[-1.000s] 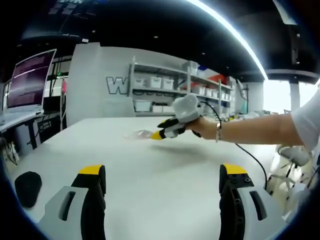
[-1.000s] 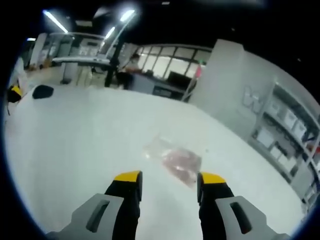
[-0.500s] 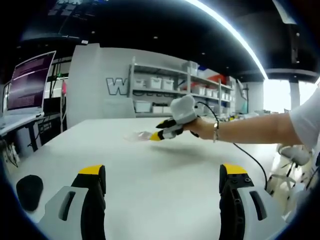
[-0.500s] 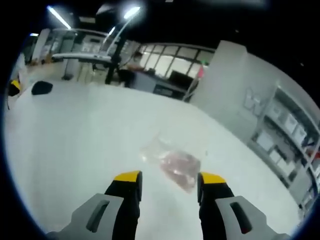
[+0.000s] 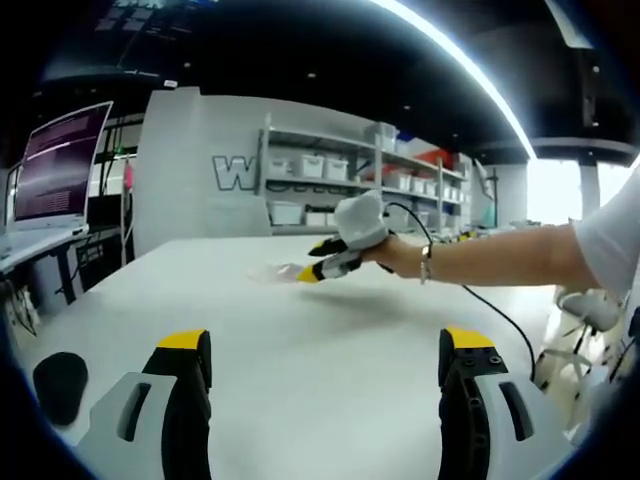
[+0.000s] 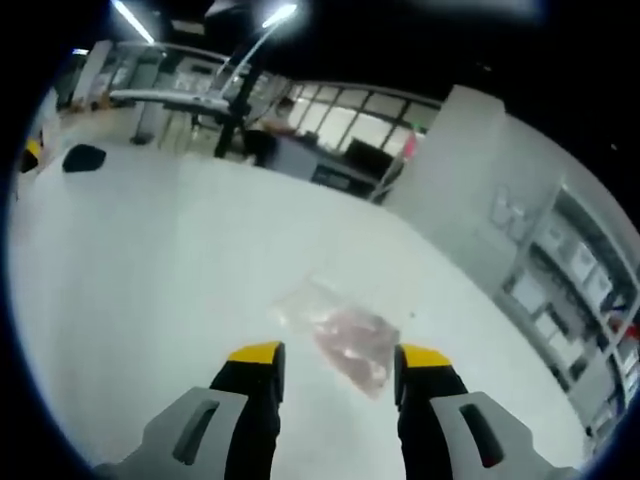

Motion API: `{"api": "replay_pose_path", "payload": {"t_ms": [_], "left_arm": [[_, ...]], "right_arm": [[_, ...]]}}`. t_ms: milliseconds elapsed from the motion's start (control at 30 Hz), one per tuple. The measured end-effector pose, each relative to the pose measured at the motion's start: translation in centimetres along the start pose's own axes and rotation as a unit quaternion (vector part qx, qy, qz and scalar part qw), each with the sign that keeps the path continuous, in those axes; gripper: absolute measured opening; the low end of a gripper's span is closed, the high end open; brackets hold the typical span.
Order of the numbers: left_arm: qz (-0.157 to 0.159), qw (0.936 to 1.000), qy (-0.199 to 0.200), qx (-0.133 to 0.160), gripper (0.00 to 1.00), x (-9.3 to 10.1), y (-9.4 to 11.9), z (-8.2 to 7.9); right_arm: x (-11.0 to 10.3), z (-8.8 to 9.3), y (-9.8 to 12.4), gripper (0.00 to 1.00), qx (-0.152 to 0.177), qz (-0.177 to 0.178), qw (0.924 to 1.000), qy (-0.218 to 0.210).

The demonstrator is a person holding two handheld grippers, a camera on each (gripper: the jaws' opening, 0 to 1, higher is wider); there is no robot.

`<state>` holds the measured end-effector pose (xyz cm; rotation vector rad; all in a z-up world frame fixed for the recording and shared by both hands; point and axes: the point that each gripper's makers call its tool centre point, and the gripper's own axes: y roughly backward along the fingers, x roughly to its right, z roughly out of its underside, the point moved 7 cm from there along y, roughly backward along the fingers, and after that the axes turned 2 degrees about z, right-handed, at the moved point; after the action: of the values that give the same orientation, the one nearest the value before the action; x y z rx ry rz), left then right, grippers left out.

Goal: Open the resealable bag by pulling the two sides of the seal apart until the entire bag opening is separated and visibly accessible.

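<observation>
White tabletop [image 5: 300,330] in a lab or workshop room, with a grey wall and a shelving rack [image 5: 360,180] at 12 o'clock in the left gripper view. Rack holds white storage bins [image 5: 320,166] plus a red one; contents can't be made out. Large white letter "W" [image 5: 232,172] on the wall beside the rack; the rest of the word is cut off by the shelves. Laptop [image 5: 55,165] at 9 o'clock has its screen lit, text too small to read. Dark rounded object [image 5: 58,380] sits on the table at 8 o'clock.

Resealable bag [image 6: 335,330] lies flat on the table, clear plastic with pinkish contents I can't identify. No readable print on it. In the right gripper view it's just past the jaw tips, long axis running roughly 10 to 4 o'clock; can't tell which end has the seal. In the left gripper view it's a small clear patch near centre, just at the tips of the other gripper.

Left gripper [image 5: 325,345]: jaws wide apart, nothing between them, well short of the bag. Right gripper [image 6: 335,355]: jaws parted, nothing held, bag visible in the gap beyond them; can't tell if the tips touch it. From the left gripper view it enters at 3 o'clock, held in a person's hand [image 5: 400,255] with a bracelet on the wrist, cable trailing off.
</observation>
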<state>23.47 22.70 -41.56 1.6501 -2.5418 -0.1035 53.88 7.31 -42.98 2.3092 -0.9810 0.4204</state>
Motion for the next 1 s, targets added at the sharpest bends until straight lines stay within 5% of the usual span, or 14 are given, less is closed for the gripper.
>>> {"api": "replay_pose_path", "payload": {"t_ms": [267,1000], "left_arm": [[-0.001,1.0,0.001,0.002,0.92,0.0,0.1,0.1],[-0.005,1.0,0.005,0.003,0.92,-0.3,0.1,0.3]], "right_arm": [[0.5,0.2,-0.2,0.42,-0.003,0.001,1.0,0.009],[-0.8,-0.4,-1.0,0.39,-0.01,-0.009,0.9926,0.121]]}}
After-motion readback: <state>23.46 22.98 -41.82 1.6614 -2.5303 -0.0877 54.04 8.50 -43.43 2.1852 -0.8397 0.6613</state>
